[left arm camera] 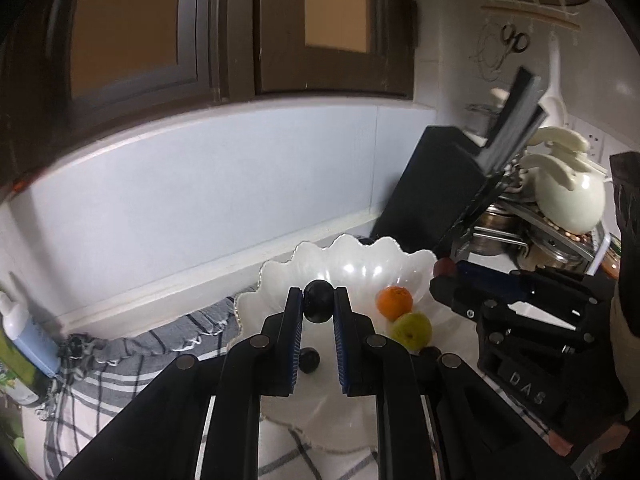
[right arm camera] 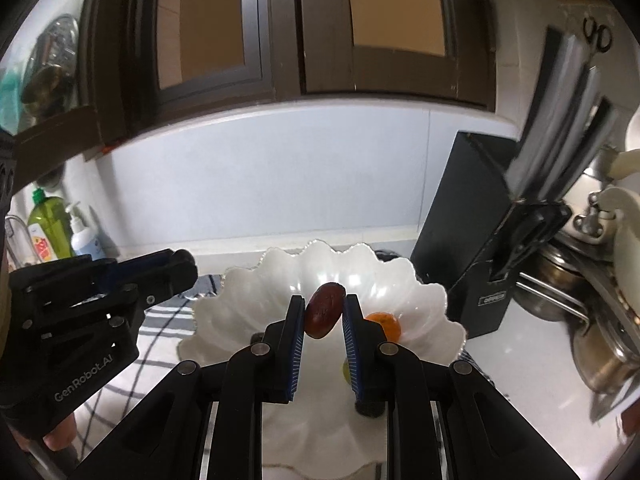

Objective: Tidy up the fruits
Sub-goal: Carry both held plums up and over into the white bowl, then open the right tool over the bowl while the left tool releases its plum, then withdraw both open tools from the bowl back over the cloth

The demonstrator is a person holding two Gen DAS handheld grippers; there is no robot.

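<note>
Orange, green fruit and one dark round fruit already lie in the scalloped white bowl. Left claw grips a dark round fruit and right claw a reddish-brown oval fruit, both above the bowl. Both releases judged pending.

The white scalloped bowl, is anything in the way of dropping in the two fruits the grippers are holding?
Nothing visible. The left gripper holds a dark round fruit and the right gripper a reddish-brown fruit above the white bowl. The orange and green fruit inside leave open floor.
</note>
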